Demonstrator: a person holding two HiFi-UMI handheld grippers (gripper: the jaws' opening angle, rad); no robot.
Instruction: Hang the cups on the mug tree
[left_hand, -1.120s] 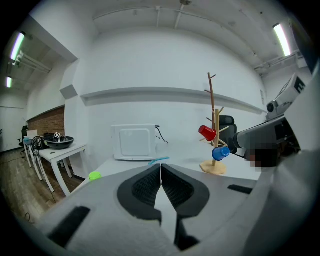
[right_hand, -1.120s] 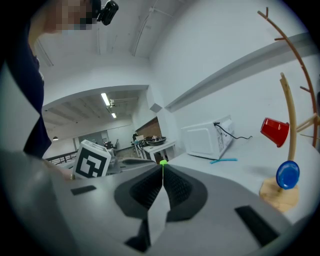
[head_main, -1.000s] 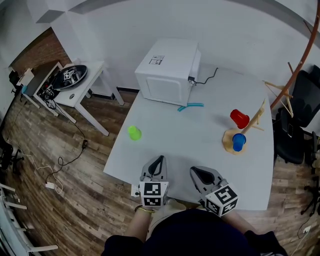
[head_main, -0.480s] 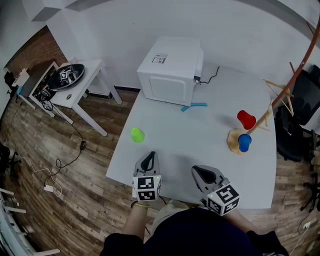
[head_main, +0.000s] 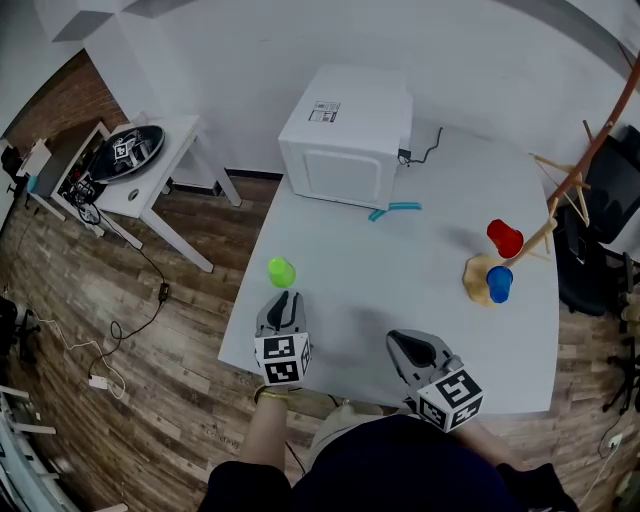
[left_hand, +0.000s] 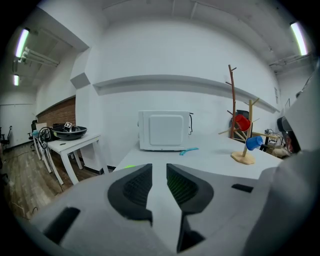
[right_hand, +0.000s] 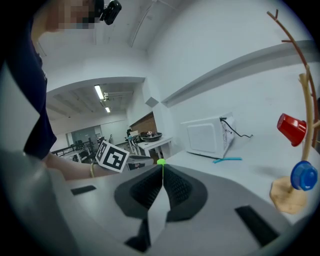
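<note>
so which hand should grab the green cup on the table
Left. The left tool sits just short of the green cup, pointed at it; its jaws have just been opening, with nothing between them. The right tool is farther away, jaws shut.

Microwave (head_main: 345, 135) sits back-left on table (head_main: 400, 270), w/ small tool (head_main: 395, 209) just in front. Mug tree (head_main: 478, 272) at table's right, upper cup (head_main: 505, 238) & lower cup (head_main: 499, 284) on it. Lone cup (head_main: 281, 271) nr left edge; left gripper (head_main: 288, 298) just before it, right gripper (head_main: 397, 340) further right. Side table (head_main: 150, 190) off to left.
</note>
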